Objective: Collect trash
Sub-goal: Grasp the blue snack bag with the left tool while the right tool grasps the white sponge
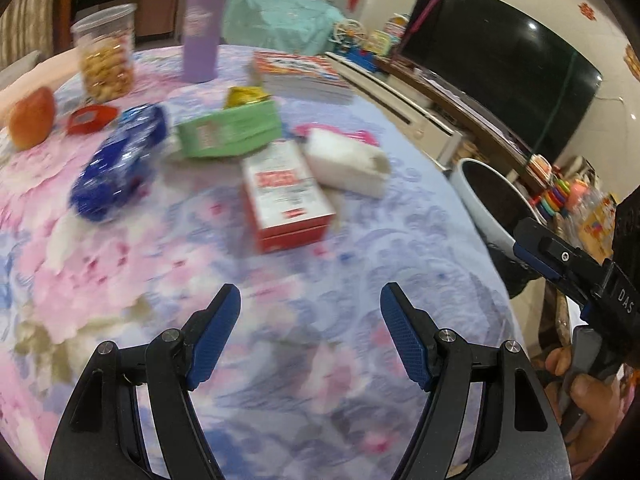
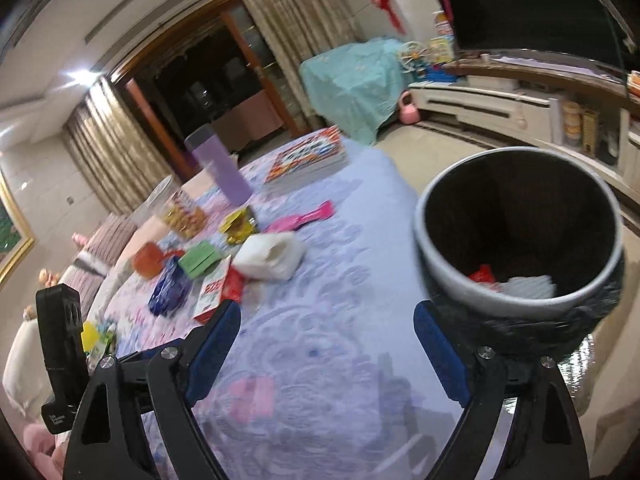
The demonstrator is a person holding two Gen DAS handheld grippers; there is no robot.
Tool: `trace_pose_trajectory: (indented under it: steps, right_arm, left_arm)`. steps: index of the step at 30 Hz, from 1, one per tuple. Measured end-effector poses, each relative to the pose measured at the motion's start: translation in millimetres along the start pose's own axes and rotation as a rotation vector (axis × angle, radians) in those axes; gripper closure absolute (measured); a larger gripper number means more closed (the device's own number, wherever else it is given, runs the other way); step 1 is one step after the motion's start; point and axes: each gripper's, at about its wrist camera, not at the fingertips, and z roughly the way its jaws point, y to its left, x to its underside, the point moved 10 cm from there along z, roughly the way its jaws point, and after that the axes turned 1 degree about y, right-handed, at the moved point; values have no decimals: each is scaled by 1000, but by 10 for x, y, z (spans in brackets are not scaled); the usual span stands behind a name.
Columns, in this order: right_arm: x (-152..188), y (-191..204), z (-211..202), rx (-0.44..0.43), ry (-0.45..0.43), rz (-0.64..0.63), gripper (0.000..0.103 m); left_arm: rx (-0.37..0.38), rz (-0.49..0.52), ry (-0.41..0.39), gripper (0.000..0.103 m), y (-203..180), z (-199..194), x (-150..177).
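Note:
On the flowered tablecloth lie a red and white carton, a white crumpled pack, a green box, a blue wrapper and a yellow foil packet. My left gripper hovers open over bare cloth, short of the carton, nothing between its fingers. My right gripper stands open and empty near the table edge, beside the grey bin that holds red and white scraps. The same carton and white pack lie ahead to its left.
Farther back stand a purple bottle, a clear snack jar, an orange fruit, a red tape measure, a stack of books and a pink scoop. A TV lines the right wall.

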Motion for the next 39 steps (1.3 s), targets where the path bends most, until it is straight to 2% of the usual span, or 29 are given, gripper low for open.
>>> trace_pose_trajectory:
  steps: [12,17,29,39]
  right_arm:
    - [77,423,305,-25,45,-119,13]
    - [58,470,437,-27,63,-152,13]
    - [-109,419,883,-14,115,-240,12]
    - [-165,530,1299,-45,183,-334,13]
  left_arm:
    - [-83,-89,-17,29,681,-102,21]
    - [-118,-119,-24,29,895,-110,-24]
    - [-234,-113,-79,23,1332,-83,-418]
    - [-245,-106,-47,21,1516,208,-585]
